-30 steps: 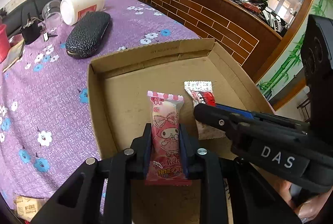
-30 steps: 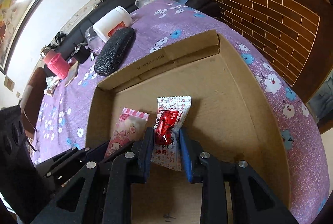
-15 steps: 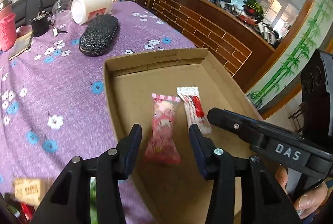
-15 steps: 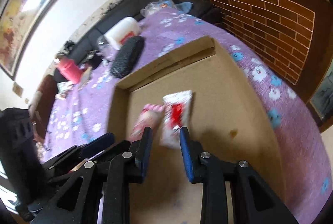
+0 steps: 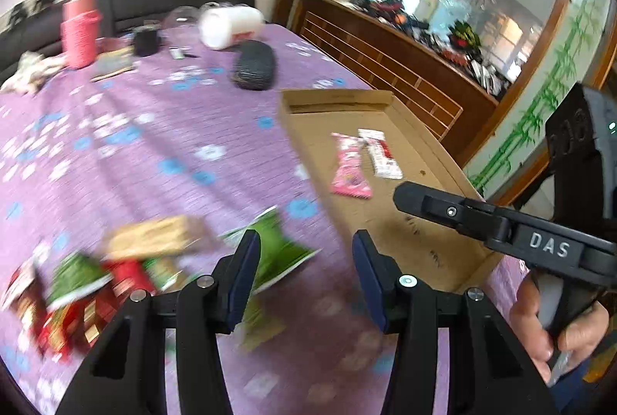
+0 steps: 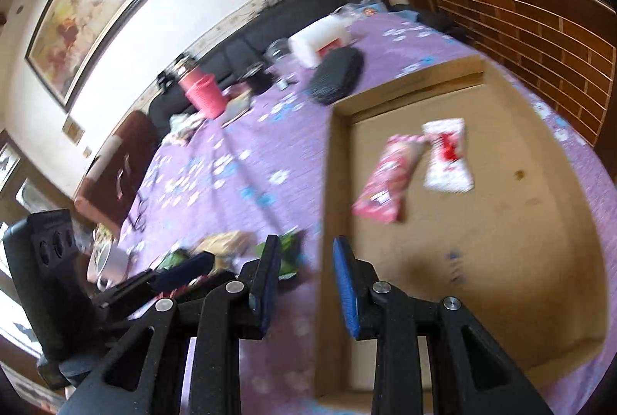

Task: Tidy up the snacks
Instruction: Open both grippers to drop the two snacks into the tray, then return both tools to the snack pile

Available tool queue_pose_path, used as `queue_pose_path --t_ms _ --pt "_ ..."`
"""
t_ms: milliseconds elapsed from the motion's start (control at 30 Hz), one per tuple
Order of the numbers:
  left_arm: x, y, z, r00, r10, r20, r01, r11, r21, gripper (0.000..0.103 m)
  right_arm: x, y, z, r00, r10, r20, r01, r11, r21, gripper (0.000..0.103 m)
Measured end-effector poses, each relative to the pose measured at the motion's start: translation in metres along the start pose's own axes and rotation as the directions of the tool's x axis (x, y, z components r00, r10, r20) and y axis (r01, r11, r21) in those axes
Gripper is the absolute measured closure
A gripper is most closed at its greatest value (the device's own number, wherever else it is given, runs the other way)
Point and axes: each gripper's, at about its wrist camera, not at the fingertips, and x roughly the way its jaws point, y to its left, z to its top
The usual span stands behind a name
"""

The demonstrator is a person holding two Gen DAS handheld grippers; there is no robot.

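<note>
**A:** Start close in. What are the tongs doing?

**B:** The left tongs (image 5: 304,276) stand apart with nothing between the pads, and they have just been opening. The right tongs (image 6: 306,284) are parted by a narrower gap and are empty too. Neither one grips anything.

**A:** And right under them?

**B:** Just ahead of the left tongs, a green packet (image 5: 277,249) lies on the purple flowered worktop (image 5: 162,145), with a beige packet (image 5: 154,234) beside it and a blurred heap of red and green packets (image 5: 73,291) further left. Those look like the snacks not yet sorted.

**A:** How would they handle?

**B:** I'd judge them light, soft and crinkly, and the film is probably slippery. The middle likely holds something that crushes, so I'd take hold at a flat sealed end or across the narrow width, and squeeze gently. The green one's raised corner looks like the easiest purchase.

**A:** Further out?

**B:** The shallow cardboard tray (image 6: 540,338) sits to the right of the heap. Inside it, a pink packet (image 6: 385,180) and a white-and-red packet (image 6: 447,157) lie flat, just beside each other, nearly touching at their far ends. Plenty of bare cardboard is left around them.

**A:** Beyond that?

**B:** A dark case (image 5: 254,66), a white bottle (image 5: 231,26) on its side and a pink cup (image 5: 79,33), all well apart from the snacks.
</note>
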Motion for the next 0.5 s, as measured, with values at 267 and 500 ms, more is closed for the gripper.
queue_pose_path --t_ms 267,500 --pt "-0.084 0.074 -0.046 0.986 0.115 0.125 -0.099 0.987 -0.127 0.052 0.038 0.049 -0.031 0.991 0.056 -0.119 -0.067 0.994 -0.089 0.071" --pt "-0.110 0.164 -0.084 0.977 0.184 0.109 -0.128 0.911 -0.393 0.052 0.073 0.066 -0.046 0.983 0.008 -0.183 -0.031 0.991 -0.126 0.070"
